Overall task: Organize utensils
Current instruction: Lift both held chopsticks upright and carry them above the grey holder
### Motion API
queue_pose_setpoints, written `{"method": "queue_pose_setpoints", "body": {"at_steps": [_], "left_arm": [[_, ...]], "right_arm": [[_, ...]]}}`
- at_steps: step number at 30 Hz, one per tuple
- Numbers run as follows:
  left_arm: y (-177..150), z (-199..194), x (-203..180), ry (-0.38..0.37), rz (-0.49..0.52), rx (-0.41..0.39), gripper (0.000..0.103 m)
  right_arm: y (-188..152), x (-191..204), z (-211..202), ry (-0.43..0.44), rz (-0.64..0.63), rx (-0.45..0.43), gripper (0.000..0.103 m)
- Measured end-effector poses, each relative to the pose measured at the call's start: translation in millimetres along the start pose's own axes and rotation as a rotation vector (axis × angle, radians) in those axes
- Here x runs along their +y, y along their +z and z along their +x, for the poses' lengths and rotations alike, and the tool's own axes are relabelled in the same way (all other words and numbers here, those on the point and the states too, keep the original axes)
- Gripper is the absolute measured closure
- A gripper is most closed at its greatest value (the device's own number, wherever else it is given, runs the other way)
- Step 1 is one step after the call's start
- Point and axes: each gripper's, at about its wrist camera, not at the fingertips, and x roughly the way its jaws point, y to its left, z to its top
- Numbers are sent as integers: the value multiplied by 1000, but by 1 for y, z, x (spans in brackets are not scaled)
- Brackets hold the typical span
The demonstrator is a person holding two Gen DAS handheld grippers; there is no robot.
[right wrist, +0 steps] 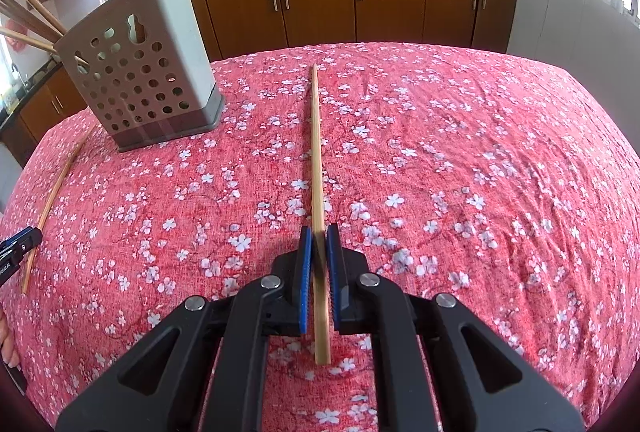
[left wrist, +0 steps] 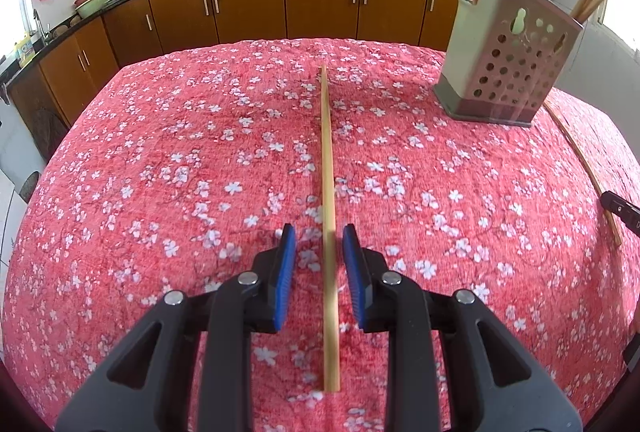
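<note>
Fingers of your left gripper (left wrist: 319, 246) stand spread, blue pads clear on either side of a chopstick (left wrist: 329, 224) that runs between them from near to far on the floral tablecloth (left wrist: 160, 159). Right of that, the perforated utensil holder (left wrist: 508, 67) stands far on the cloth, chopsticks upright inside. Further right, your right gripper (right wrist: 320, 250) has its pads pinched on a second chopstick (right wrist: 316, 167); its near end juts out behind the pads, its tip reaching far.
</note>
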Motion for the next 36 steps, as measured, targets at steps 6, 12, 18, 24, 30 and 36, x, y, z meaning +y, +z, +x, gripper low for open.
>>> {"method": "queue_pose_setpoints", "body": {"at_steps": [6,12,18,24,30,36], "left_arm": [[-5,-4,-1,3,1,0,89],[-5,-11,-2,-9,12,5,95],[12,-52,3,-29,-2,-102,95],[36,-103,6,-70,-44,-255,95],[52,-128,7,-91,-73,-326,95],[49,-122,6,-91,-73,-318,95]], "right_arm": [[-7,1,-5,-1,0,-2,94],[-2,-11,-21,20,34,-36,95],[14,-16,-72,22,35,-190,95],[35,-24,-114,43,44,-330,95],[42,-23,-127,48,48,-364,95],[20,-14,-85,97,3,-157,84]]}}
